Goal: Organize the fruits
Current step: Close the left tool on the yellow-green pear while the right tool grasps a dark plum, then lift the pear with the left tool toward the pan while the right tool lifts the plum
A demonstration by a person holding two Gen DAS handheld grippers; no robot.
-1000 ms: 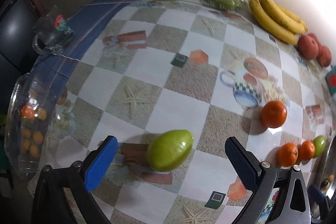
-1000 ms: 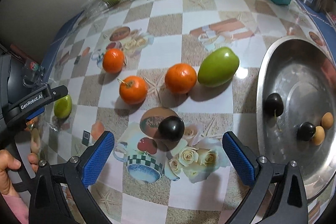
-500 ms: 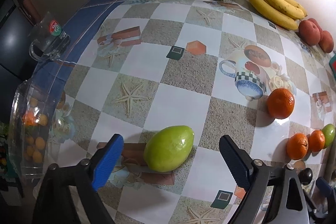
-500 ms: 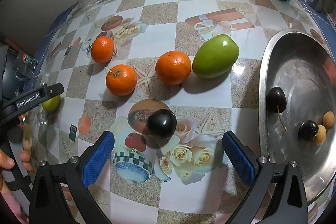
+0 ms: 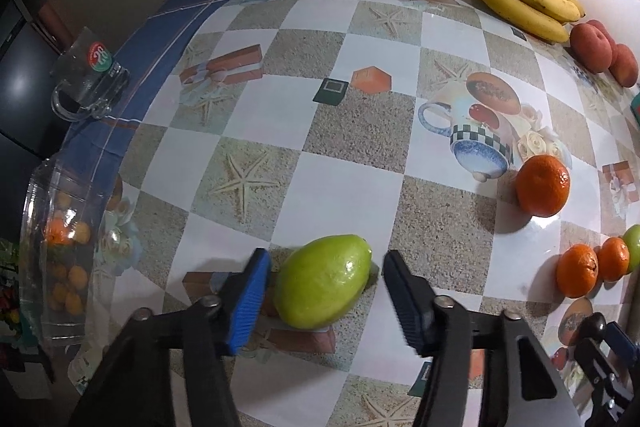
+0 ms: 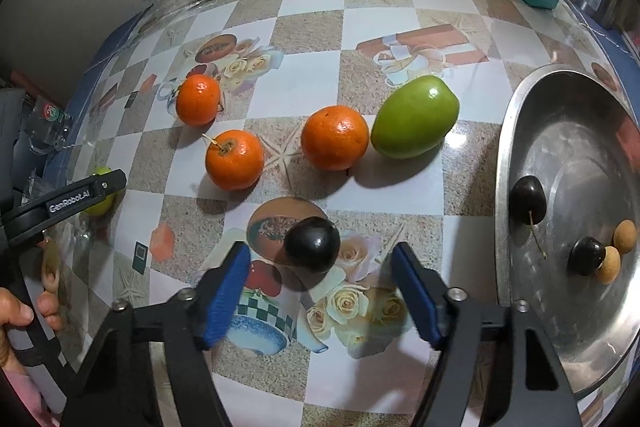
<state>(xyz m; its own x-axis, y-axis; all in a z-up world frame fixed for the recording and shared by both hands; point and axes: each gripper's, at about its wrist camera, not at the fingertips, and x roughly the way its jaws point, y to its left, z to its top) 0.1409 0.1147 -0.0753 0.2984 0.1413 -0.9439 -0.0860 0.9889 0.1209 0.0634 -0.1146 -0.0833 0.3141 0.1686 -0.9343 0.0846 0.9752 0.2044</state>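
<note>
Both jaws have just been closing: left gripper point(image 5: 324, 301) flanks green fruit point(image 5: 322, 287), right gripper point(image 6: 320, 293) flanks dark plum point(image 6: 313, 244); neither clamped.

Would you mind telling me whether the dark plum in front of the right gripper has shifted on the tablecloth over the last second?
No. The dark plum still sits at the printed round fruit picture beside the roses.

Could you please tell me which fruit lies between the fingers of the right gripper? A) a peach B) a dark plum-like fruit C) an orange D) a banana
B: the dark fruit lies on the table between the right gripper, its fingers not yet touching it.
</note>
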